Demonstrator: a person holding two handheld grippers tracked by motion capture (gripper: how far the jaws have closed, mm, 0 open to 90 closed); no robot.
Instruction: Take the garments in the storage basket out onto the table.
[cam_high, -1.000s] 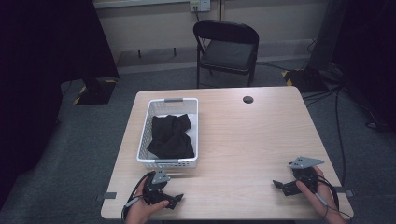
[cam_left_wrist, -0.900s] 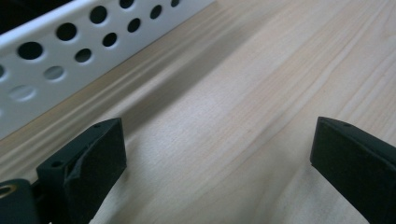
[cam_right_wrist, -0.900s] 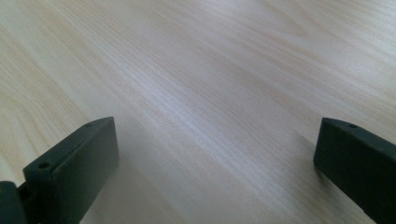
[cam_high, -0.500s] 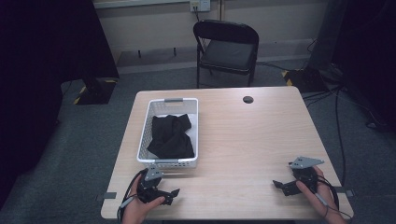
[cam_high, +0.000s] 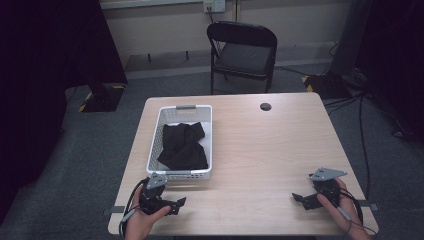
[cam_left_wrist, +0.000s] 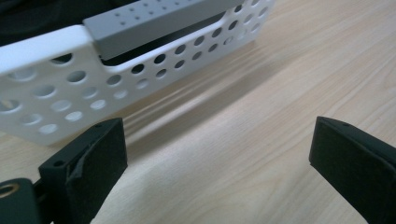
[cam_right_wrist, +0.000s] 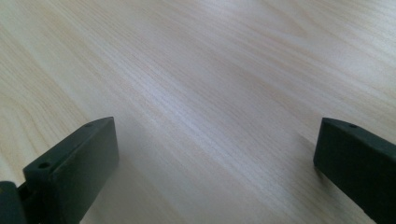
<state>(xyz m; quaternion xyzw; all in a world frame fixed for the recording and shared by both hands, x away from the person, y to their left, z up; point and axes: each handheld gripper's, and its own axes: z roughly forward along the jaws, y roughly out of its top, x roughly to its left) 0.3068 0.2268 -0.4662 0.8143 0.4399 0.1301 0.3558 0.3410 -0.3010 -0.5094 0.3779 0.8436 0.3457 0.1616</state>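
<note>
Both claws rest released on the pale wooden worktop (cam_high: 250, 150): left claw (cam_high: 176, 204) just beside the white perforated plastic basket (cam_high: 154, 145) holding black cloth (cam_high: 184, 146), right claw (cam_high: 299, 197) well apart.

A plain lab or test room: grey carpet floor (cam_high: 80, 165), a pale wooden worktop (cam_high: 260, 150), a black folding chair (cam_high: 241, 52), a wall socket (cam_high: 210, 6), dark curtains (cam_high: 50, 60) and loose floor cables (cam_high: 370, 105).

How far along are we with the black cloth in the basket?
Nothing looks done: the black cloth lies bunched inside the white basket. Nothing is in hand; the left hand-held gripper sits open beside the basket's near end, and the right hand-held gripper is open over bare table. Grasping the cloth remains.
</note>
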